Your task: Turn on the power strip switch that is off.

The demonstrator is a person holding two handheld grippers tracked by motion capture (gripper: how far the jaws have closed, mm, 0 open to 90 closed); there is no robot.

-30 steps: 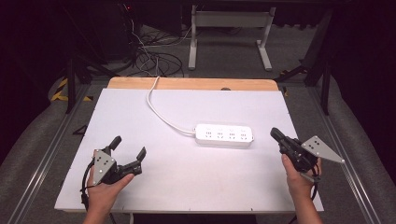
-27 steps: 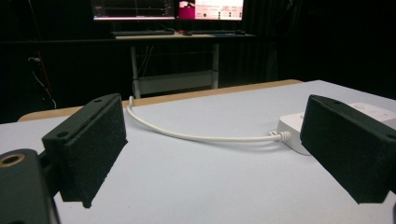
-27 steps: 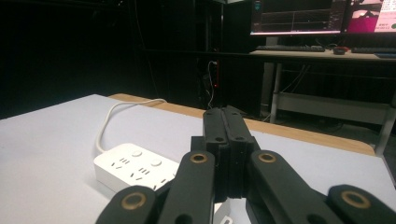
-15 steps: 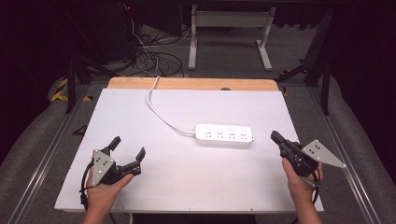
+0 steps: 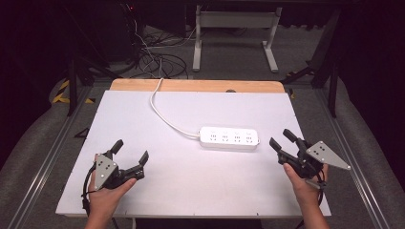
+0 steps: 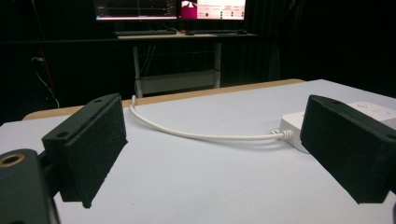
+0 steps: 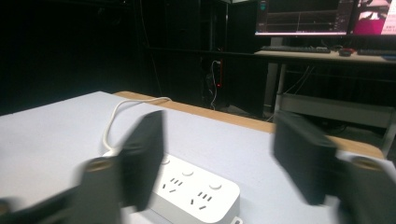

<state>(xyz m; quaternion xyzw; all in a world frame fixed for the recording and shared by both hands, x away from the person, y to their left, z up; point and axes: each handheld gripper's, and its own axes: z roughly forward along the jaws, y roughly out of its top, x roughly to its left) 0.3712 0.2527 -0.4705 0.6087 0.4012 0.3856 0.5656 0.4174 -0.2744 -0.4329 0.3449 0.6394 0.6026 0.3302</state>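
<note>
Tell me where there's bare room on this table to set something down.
Most of the white table is bare: the wide patch between the left tongs and the power strip, and the far right corner beyond the strip. It's tightest where the cord crosses, and between strip and right tongs.

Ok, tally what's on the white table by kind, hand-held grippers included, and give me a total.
Power strip with its white cord: 1
Left hand-held gripper, jaws open: 1
Right hand-held gripper, jaws open: 1
Total: 3
</note>
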